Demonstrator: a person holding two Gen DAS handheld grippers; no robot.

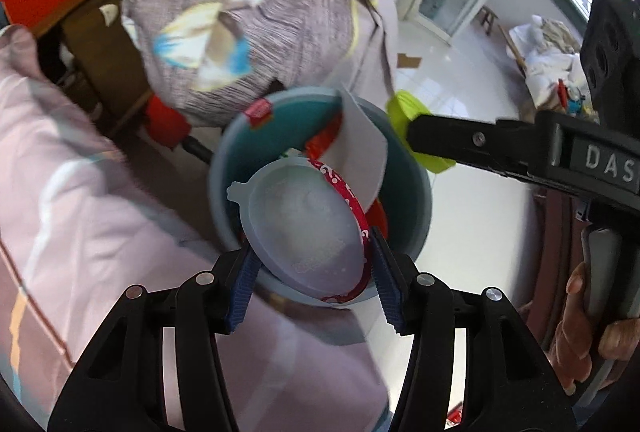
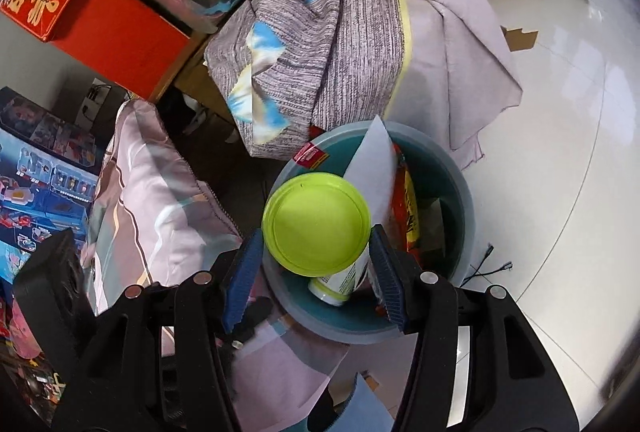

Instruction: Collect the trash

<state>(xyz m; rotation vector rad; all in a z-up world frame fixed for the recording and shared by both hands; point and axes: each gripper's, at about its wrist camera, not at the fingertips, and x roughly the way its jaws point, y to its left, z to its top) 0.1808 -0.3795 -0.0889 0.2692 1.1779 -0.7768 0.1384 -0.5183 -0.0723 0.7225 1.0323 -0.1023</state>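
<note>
Left wrist view
Left claw (image 1: 310, 264): closed around a round container with a translucent lid (image 1: 302, 228) and a red patterned rim; blue pads (image 1: 386, 278) press on both sides of it.
Container position: tilted, held just over the near rim of the teal trash bin (image 1: 418, 200).
Bin contents: a white sheet of paper (image 1: 358, 152) leaning inside, a red wrapper beside it, a red tag at the far rim.
Right claw (image 1: 416, 136): reaches in from the right, clamped on a lime-green lidded cup (image 1: 404, 108) above the bin's right rim.
Hand (image 1: 592, 336): grips the right tool's handle at the lower right.
Surroundings: pink quilt (image 1: 80, 192) on the left, grey striped cloth (image 1: 248, 12) behind the bin, glossy white floor (image 1: 472, 232).

Right wrist view
Right claw (image 2: 316, 264): holds the cup by its body; the green lid (image 2: 316, 222) faces the camera and the cup's base points down into the bin.
Trash bin (image 2: 460, 200): directly beneath, standing on the floor (image 2: 560, 152) beside the quilt (image 2: 152, 184).
Bin contents: white paper (image 2: 374, 168), orange-red wrapper (image 2: 406, 208), red tag (image 2: 310, 154).
Background: red box (image 2: 112, 16) on a wooden worktop (image 2: 188, 60), grey cloth (image 2: 340, 44).
</note>
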